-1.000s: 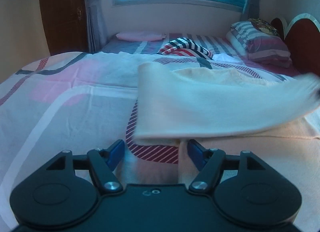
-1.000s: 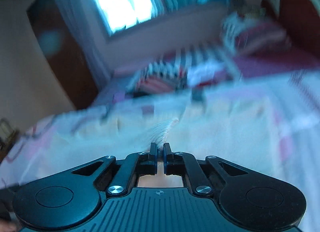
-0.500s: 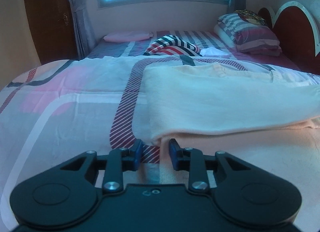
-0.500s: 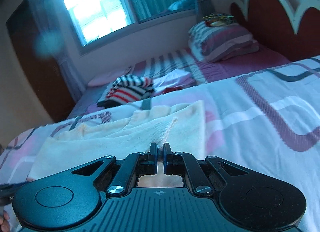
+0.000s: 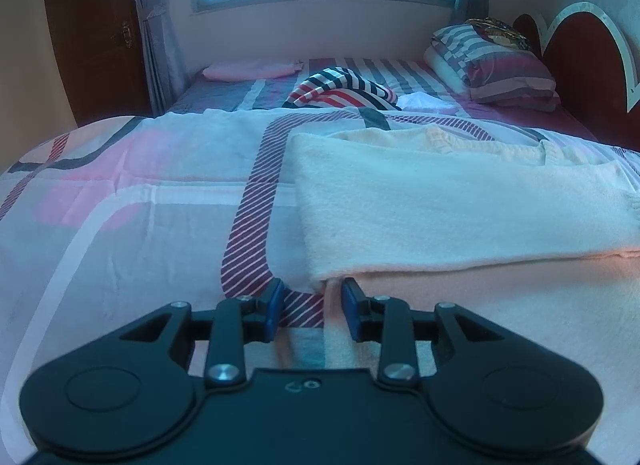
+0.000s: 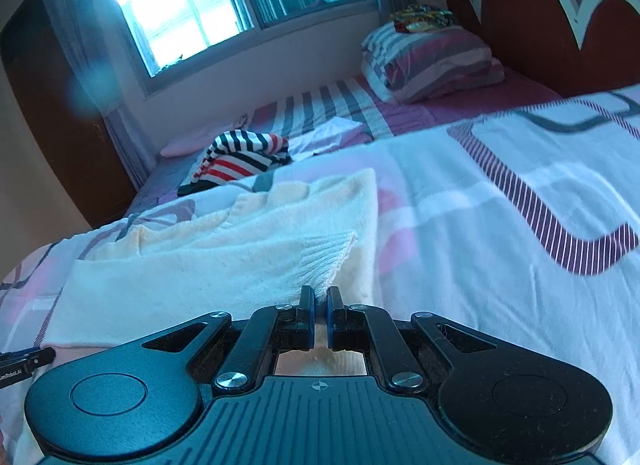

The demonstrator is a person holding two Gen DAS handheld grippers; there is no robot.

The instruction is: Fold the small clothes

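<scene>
A cream knit sweater (image 5: pixel 460 205) lies on the patterned bedspread (image 5: pixel 140 201), with one part folded across its body. My left gripper (image 5: pixel 312 305) is open, its blue pads on either side of the sweater's near left corner, holding nothing. In the right wrist view the same sweater (image 6: pixel 208 265) spreads ahead and to the left. My right gripper (image 6: pixel 319 307) is shut on the sweater's ribbed cuff (image 6: pixel 328 261), low over the bed.
A striped red, white and dark garment (image 5: pixel 344 91) lies further up the bed; it also shows in the right wrist view (image 6: pixel 240 157). Striped pillows (image 5: pixel 492 65) lean by the red headboard (image 5: pixel 580 77). A pink cloth (image 5: pixel 248 69) lies below the window.
The right gripper carried the cuff across and down, laying the sleeve over the sweater. The left gripper narrowed, then reopened a little at the sweater's corner.
</scene>
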